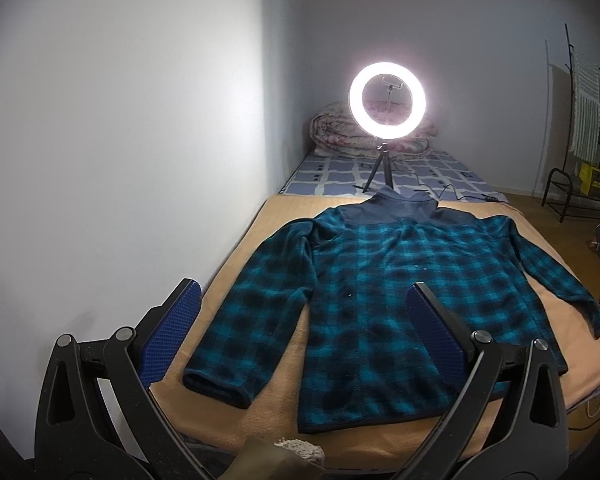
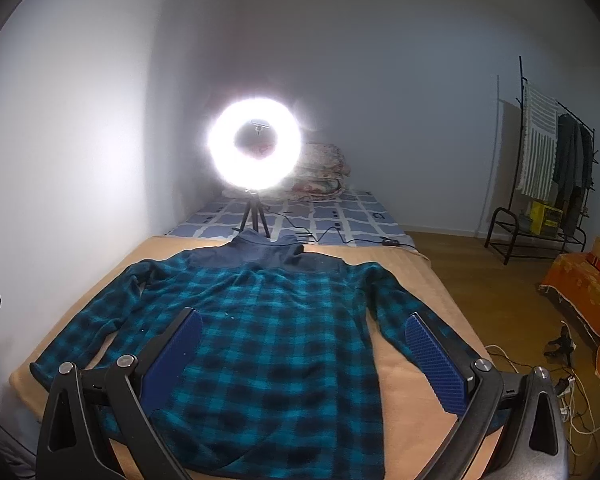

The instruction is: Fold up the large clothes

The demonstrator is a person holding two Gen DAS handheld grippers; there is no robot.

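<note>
Teal plaid, the jacket [image 1: 380, 300] lies flat on the tan blanket [image 1: 268, 412], sleeves spread, collar toward the ring light [image 1: 387, 99]. We hold the left gripper [image 1: 304, 312] and right gripper [image 2: 304, 344] above its hem, pointing at the collar, jaws wide apart and empty. Our grippers hide parts of the hem; glare blurs the bedding [image 2: 320, 168] behind the light.

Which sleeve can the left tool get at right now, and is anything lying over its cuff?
Probably the jacket's sleeve on the wall side: its cuff lies flat on the tan blanket, uncovered, just ahead of the open left tool. Nothing seems to be in the way.
</note>
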